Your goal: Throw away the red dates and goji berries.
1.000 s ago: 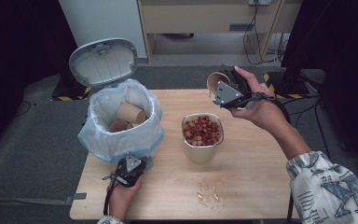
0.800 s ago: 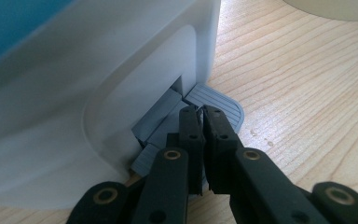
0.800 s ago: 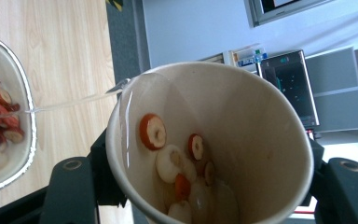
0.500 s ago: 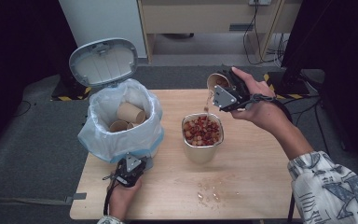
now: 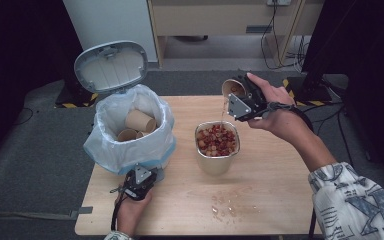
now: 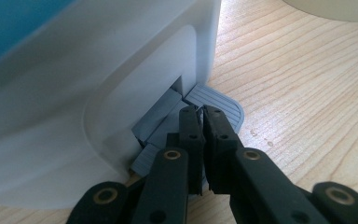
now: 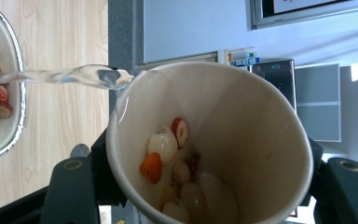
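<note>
Where the table's (image 5: 280,200) near edge meets the person's left hand, the left gripper (image 5: 139,181) has its jaws pinched together, empty, tips pressing the grey pedal (image 6: 214,100) at the foot of the lined bin (image 5: 130,131), whose lid (image 5: 111,65) stands up. Past mid-table sits the metal container (image 5: 216,149) of red and pale pieces. Near the far edge, the right gripper (image 5: 236,95) clamps a tilted paper cup (image 7: 214,144), liquid (image 7: 74,75) streaming from its rim into the container. No writing is legible.
</note>
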